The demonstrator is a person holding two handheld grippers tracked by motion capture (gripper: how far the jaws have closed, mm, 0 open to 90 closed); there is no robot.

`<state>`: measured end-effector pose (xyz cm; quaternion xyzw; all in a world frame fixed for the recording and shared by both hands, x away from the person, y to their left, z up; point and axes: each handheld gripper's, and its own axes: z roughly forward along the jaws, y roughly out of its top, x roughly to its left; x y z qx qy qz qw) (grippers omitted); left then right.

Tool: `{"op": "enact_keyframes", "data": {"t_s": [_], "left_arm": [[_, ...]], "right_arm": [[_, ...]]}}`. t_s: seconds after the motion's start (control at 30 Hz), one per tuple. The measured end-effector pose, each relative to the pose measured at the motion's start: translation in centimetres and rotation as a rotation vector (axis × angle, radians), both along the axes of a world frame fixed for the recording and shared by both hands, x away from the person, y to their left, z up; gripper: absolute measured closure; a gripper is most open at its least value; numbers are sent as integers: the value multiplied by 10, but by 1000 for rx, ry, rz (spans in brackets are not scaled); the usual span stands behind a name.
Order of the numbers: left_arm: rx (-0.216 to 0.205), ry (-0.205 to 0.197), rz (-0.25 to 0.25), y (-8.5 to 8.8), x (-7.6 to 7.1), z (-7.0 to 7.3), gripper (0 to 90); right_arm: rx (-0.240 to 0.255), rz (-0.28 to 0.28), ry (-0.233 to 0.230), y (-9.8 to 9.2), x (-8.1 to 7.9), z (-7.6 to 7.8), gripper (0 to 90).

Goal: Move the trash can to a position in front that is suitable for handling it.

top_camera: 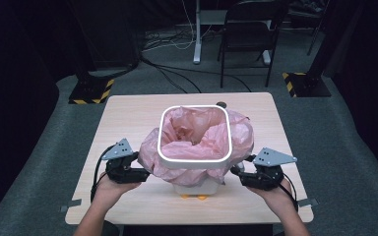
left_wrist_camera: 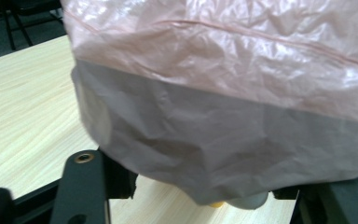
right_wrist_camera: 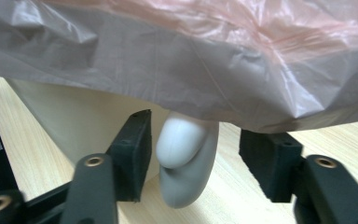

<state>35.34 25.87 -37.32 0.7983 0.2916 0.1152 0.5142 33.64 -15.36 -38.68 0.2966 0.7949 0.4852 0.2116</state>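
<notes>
Hands at the near edge, left gripper and right gripper flanking the bin, jaws spread wide on both, gripping nothing. Pink bag hanging between the left jaws but not pinched; grey side handle sitting loose between the right ones. Bin mid-surface, bag already stuffed inside and folded down over the white rim. Looks mostly done, probably just tidying the overhang left. Chair farther back.
</notes>
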Motion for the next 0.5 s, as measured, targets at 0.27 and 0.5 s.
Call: {"op": "enact_keyframes", "data": {"t_s": [0.27, 0.5], "left_arm": [[-21, -2, 0, 8, 0, 2, 336], [-16, -4, -9, 14, -3, 8, 318]], "right_arm": [[-17, 1, 13, 0, -1, 4, 333], [-15, 14, 26, -5, -1, 9, 325]]}}
